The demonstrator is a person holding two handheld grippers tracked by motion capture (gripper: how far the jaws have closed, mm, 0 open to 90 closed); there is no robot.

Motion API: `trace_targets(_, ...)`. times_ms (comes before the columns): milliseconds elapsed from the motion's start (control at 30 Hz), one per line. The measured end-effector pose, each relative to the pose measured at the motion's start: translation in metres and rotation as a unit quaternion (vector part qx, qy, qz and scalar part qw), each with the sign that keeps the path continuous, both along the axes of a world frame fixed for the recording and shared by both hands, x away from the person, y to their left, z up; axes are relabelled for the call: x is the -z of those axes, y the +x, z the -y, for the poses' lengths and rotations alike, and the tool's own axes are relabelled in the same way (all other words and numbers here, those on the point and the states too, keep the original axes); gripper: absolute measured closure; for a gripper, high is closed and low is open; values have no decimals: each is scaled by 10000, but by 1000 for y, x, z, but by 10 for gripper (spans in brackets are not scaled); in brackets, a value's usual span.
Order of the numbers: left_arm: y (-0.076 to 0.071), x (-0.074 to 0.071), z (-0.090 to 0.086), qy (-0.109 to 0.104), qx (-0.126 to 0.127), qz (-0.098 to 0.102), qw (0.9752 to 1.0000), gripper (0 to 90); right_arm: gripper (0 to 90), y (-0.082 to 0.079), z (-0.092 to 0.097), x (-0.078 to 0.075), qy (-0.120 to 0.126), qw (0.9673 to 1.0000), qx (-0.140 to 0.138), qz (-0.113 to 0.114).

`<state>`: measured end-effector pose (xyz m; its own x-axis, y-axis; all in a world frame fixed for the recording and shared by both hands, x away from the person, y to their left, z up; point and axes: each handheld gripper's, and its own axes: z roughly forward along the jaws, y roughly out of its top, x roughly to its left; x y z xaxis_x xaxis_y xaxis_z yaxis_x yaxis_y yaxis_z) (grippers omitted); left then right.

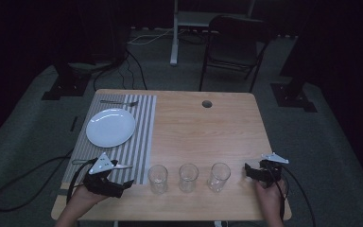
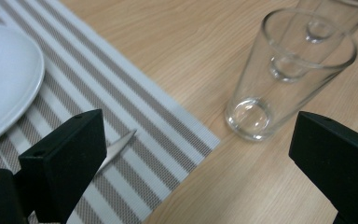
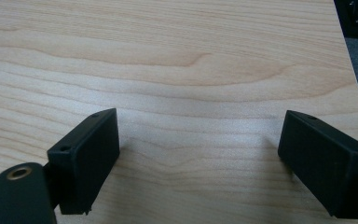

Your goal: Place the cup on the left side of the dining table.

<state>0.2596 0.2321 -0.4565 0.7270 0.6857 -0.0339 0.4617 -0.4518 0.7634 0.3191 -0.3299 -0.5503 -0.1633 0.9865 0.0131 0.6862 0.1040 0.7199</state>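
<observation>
Three clear glasses stand in a row near the front edge of the tabletop point(image 1: 203, 127); all upright, all empty as far as I can see. Landmark: the middle glass point(image 1: 188, 177). The left glass point(image 1: 157, 178) is just beside it on one side, the right glass point(image 1: 218, 177) just beside it on the other, none touching. Each is smooth, thick-based, tapering toward the bottom.

Far left of the middle glass lies a striped placemat point(image 1: 142, 142), woven, grey and white bands. On it a round white plate point(image 1: 110, 127), bare and glossy, and beyond the plate a fork point(image 1: 119, 102) near the mat's far edge. A slim metal knife point(image 2: 116, 148) lies on the mat's near part, its tip pointing toward the left glass.

My left gripper point(image 1: 123, 176) hovers over the mat's front corner, left of the left glass, jaws released, nothing between them. My right gripper point(image 1: 249, 171) sits right of the right glass, jaws spread wide over bare wood.

Open room: the broad pale woodgrain beyond the middle glass, and a small round hole point(image 1: 207, 103) near the far edge.
</observation>
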Motion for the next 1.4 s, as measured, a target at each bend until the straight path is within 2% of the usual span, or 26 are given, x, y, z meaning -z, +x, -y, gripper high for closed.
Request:
trace_targets(67,1,-2,4,47,61,16,10000,45,121,0,0,0,1,10000,1,2)
trace_targets(267,3,-10,16,-48,331,58,9994,56,121,0,0,0,1,10000,1,2)
trace_targets(433,5,-16,24,-88,433,79,9990,56,121,0,0,0,1,10000,1,2)
trace_targets(633,10,-24,39,-95,709,77,9974,56,121,0,0,0,1,10000,1,0)
trace_targets(700,11,-25,42,-106,732,77,9972,56,121,0,0,0,1,10000,1,1)
trace_targets(833,13,-26,51,-157,885,5,9960,56,121,0,0,0,-4,10000,-3,0)
trace_targets(900,14,-27,58,-81,938,34,9956,56,121,0,0,0,-5,10000,-3,-2)
trace_targets(1167,20,-27,81,6,1192,-58,9929,56,121,0,0,0,-5,10000,-3,-1)
trace_targets(1200,22,-28,87,81,1264,-73,9919,56,121,0,0,0,-8,10000,-6,2)
trace_targets(1400,26,-29,99,202,1423,-123,9895,56,121,0,0,0,-4,10000,-5,6)
